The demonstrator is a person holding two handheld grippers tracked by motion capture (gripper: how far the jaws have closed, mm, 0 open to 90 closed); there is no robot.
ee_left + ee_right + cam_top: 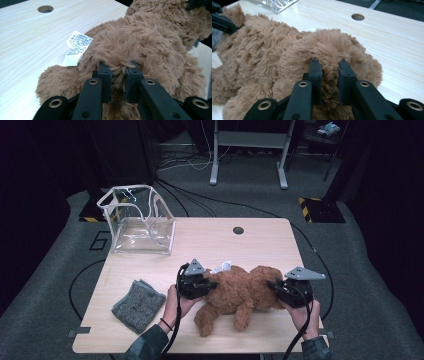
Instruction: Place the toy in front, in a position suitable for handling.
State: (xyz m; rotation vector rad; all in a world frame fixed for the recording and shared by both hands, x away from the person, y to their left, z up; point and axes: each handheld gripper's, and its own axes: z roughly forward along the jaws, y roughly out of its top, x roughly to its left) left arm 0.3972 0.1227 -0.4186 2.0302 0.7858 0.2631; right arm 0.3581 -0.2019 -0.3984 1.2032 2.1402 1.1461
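A brown plush teddy bear lies on the wooden table, near its front edge, with a white label at its back. My left gripper is at the bear's left end, and in the left gripper view its jaws pinch a tuft of fur. My right gripper holds the bear's right end, where its black jaws are sunk into the fur and shut on it. A hand holds each gripper from below.
A clear plastic bag with white trim stands open at the table's back left. A folded grey cloth lies at the front left. A round cable hole sits near the back edge. Cables cross the floor behind.
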